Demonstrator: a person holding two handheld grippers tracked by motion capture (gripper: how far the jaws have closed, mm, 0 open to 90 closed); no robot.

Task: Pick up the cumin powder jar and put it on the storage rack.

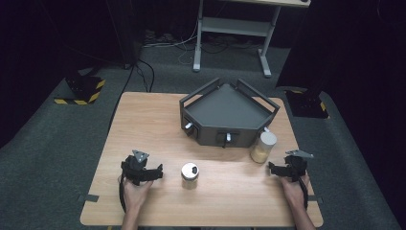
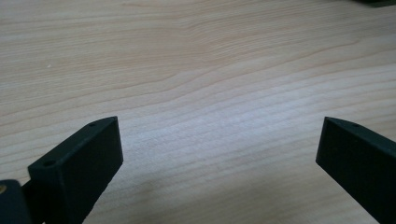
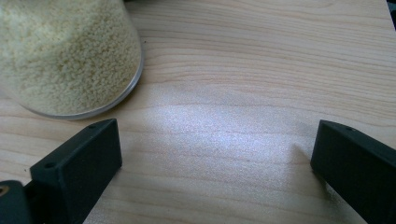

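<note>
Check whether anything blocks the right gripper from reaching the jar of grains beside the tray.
Nothing visible does. The right gripper sits open on bare table, and the jar of grains stands just ahead of its jaws, off to one side. The dark tray lies behind the jar, not between.

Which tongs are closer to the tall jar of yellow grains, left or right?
Right. The right tongs sit just beside the tall jar, open and not touching it. The left tongs are across the table, beyond the shorter jar.
</note>
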